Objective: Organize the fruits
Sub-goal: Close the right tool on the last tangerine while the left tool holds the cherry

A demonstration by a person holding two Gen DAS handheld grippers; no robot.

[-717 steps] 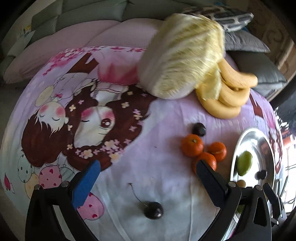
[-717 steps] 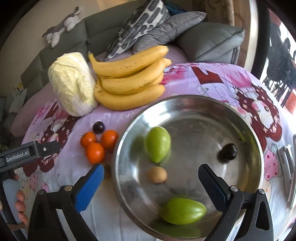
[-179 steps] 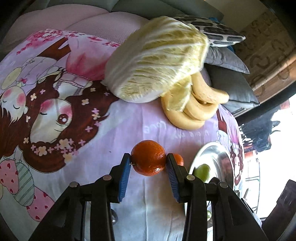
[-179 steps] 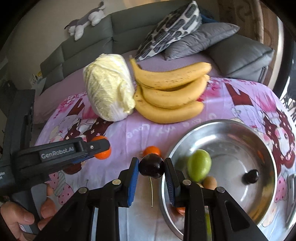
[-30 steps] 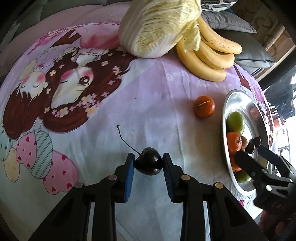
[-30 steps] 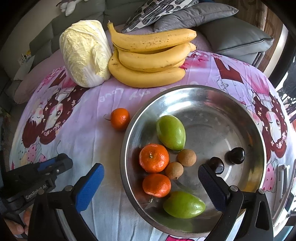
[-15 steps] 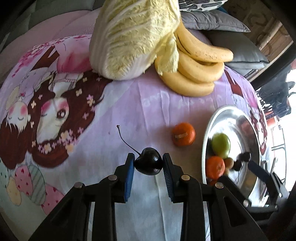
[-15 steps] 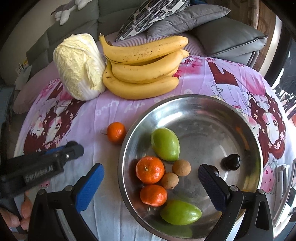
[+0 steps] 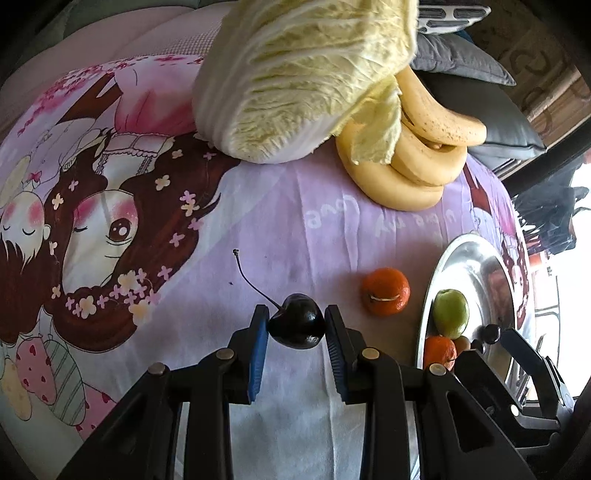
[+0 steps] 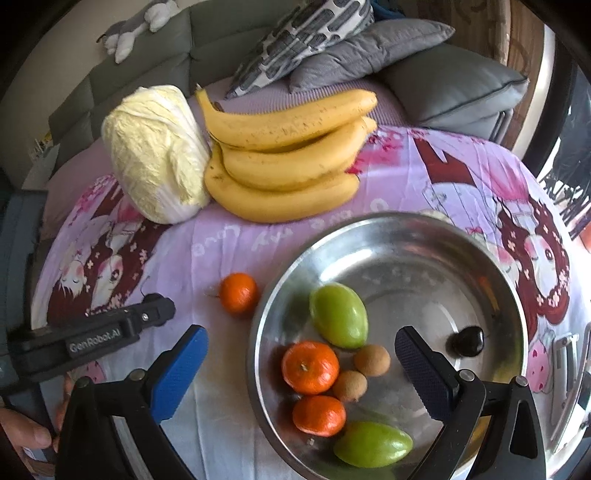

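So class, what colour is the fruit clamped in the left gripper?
Very dark, nearly black: a cherry, clearest in the left wrist view.

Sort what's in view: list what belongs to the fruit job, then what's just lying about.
Job: cherry in left gripper; tangerine on the cloth; steel bowl of fruit; bananas; right gripper.
Lying about: cabbage; cushions; plush toy.

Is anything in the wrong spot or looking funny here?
One tangerine sits alone on the cloth just outside the metal bowl, while two others lie inside it. A cabbage, a vegetable, leans against the bananas. The left hand-held gripper holds a dark cherry above the cloth. Nothing looks spilled or broken.
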